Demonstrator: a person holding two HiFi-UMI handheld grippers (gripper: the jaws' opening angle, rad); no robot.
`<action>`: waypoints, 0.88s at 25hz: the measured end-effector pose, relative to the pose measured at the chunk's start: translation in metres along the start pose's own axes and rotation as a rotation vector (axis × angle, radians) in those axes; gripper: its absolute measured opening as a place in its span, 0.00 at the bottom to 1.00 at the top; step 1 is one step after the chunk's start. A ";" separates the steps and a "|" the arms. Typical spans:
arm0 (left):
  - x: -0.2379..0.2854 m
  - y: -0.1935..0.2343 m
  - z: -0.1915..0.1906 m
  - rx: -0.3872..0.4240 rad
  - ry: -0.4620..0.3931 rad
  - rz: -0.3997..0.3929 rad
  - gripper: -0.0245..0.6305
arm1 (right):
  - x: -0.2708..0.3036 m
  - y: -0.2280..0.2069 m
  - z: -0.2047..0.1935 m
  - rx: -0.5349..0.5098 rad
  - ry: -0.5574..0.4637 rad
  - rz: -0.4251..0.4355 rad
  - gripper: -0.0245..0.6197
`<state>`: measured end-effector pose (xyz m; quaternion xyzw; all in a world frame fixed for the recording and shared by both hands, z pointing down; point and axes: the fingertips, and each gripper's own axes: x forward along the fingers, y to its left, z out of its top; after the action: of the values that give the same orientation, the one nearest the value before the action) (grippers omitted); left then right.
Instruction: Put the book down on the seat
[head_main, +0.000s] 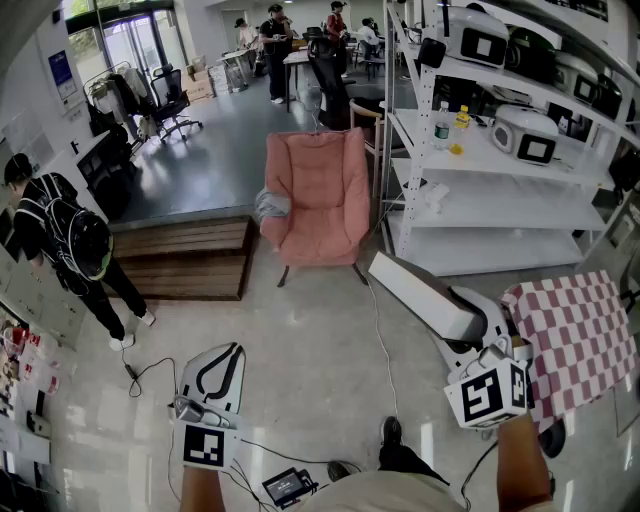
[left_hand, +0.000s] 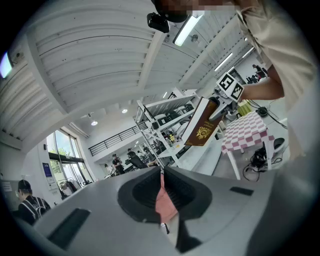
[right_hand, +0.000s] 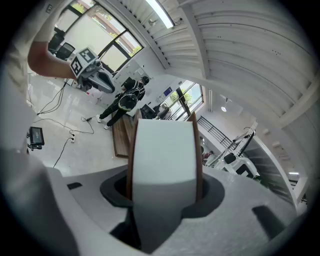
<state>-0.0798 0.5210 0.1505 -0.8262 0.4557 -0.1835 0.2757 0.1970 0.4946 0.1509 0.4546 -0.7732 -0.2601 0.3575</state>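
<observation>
The pink armchair (head_main: 318, 195) stands mid-room ahead of me, its seat bare; it also shows as a pink sliver (left_hand: 165, 200) between the left jaws. My right gripper (head_main: 462, 318) is shut on a thick book (head_main: 425, 297) with white pages and a brown cover, held out toward the chair but well short of it. In the right gripper view the book (right_hand: 162, 155) stands upright between the jaws of that gripper (right_hand: 162, 192). The left gripper view shows its brown cover (left_hand: 204, 131) with a gold emblem. My left gripper (head_main: 222, 360) hangs low at the left, shut and holding nothing.
White shelving (head_main: 480, 150) with devices stands right of the chair. A checkered-cloth table (head_main: 580, 330) is at my right. A low wooden platform (head_main: 185, 255) lies left of the chair, a person with a backpack (head_main: 70, 245) beside it. Cables (head_main: 380, 340) cross the floor.
</observation>
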 end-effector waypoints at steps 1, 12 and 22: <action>0.001 -0.001 0.000 -0.004 0.002 0.000 0.07 | 0.000 0.000 -0.001 0.000 0.000 0.001 0.37; 0.026 -0.010 0.002 -0.014 0.007 -0.005 0.07 | 0.011 -0.012 -0.022 0.002 0.005 0.016 0.37; 0.066 -0.022 -0.004 -0.053 0.048 -0.007 0.07 | 0.034 -0.028 -0.046 -0.005 -0.025 0.044 0.38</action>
<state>-0.0337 0.4732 0.1707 -0.8302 0.4638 -0.1921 0.2422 0.2359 0.4480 0.1692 0.4333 -0.7869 -0.2597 0.3544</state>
